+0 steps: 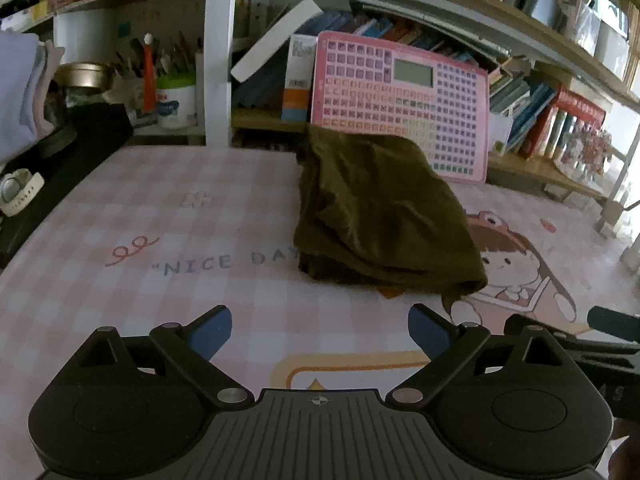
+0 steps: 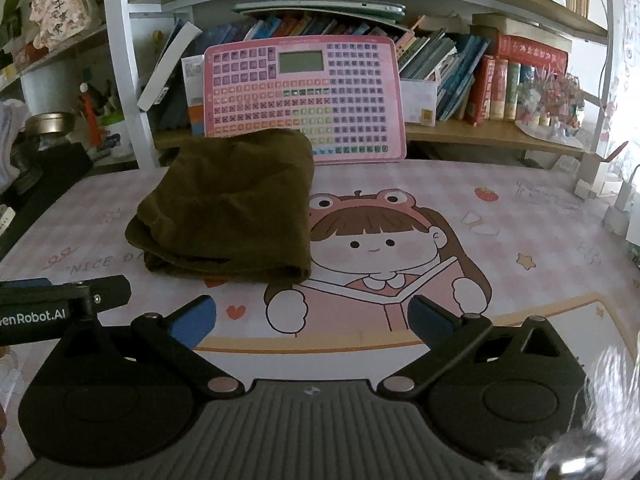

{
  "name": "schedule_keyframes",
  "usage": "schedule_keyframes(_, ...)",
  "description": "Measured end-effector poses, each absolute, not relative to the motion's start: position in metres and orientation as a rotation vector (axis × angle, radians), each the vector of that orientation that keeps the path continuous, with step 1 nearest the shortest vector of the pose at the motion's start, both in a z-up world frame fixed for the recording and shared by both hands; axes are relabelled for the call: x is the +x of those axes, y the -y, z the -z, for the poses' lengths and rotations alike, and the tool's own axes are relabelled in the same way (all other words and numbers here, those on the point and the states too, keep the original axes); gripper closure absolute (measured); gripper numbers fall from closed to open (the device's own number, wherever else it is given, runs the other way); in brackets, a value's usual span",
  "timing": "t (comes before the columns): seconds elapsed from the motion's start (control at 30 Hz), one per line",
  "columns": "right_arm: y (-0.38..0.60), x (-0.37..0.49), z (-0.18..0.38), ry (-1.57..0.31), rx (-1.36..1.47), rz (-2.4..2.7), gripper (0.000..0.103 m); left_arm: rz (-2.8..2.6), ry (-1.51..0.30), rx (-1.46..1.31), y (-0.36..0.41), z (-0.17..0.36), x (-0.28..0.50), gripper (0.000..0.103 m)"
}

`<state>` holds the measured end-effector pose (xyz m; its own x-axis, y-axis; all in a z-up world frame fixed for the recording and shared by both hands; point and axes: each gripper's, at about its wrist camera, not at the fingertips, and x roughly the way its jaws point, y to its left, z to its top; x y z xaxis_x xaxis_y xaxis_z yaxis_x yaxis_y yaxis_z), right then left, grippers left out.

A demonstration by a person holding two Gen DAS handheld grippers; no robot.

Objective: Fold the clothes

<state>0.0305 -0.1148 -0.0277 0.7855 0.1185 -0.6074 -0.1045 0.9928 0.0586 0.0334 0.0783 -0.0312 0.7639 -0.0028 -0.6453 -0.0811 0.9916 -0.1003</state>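
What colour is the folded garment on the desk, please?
Dark olive-brown, plain; the garment shows best in the right wrist view.

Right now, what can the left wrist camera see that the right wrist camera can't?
Only the left wrist view shows the white watch at the table's left edge. Only the right wrist view shows the whole frog-hat girl drawing and the printed strawberry. Both show the folded olive-green garment lying on the pink checked mat, the pink keyboard toy behind it, and bookshelves. The left gripper and right gripper are both open, holding nothing.

Both low wrist views share the folded garment.
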Motion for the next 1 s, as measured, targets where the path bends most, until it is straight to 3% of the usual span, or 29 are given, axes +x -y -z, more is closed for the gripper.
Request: schedule_keyframes(1.0, 0.1158, 0.0329, 0.0318, -0.686, 0.031, -0.093, 0.0, -0.048, -0.72, -0.106, -0.0798, 0.033, 0.0348, 0.001)
